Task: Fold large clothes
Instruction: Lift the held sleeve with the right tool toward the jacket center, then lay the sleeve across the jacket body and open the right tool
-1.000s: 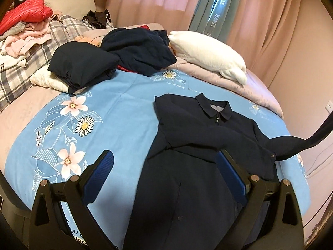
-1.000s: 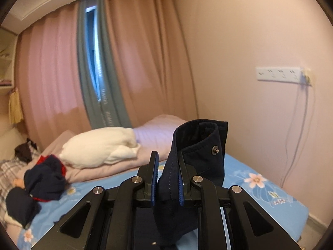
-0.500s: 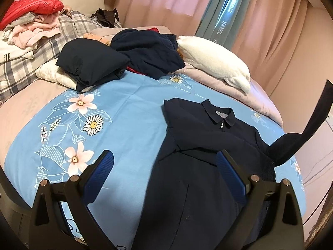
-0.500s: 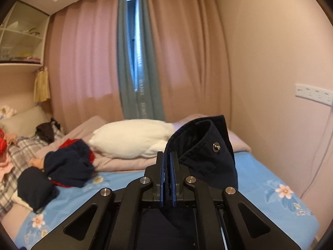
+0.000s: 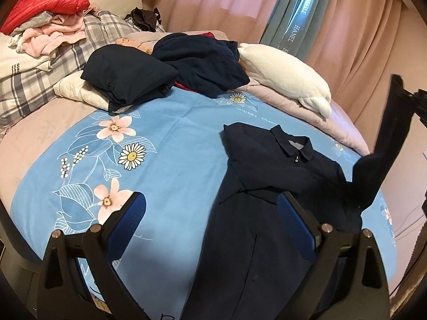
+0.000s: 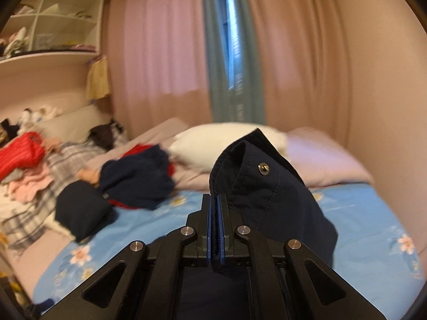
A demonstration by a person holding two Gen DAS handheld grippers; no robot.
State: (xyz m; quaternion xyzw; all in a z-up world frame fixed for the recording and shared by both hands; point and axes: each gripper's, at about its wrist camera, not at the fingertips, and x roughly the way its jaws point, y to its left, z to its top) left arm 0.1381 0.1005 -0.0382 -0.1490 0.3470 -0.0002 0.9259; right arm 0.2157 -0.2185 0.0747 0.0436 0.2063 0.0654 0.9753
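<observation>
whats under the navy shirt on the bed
The shirt lies on the blue floral sheet, which shows around it. Anything beneath the fabric is hidden. Its sleeve is lifted, clamped in the right gripper.

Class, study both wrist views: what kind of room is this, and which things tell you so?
Most likely a home bedroom: a bed under a blue floral sheet, a white pillow by pink curtains, and loose clothes piled at its head.

Home bedroom: bed [image 5: 186,133] with floral cover, pillow [image 5: 283,80], curtains [image 6: 165,53], wall shelves [image 6: 53,26].
</observation>
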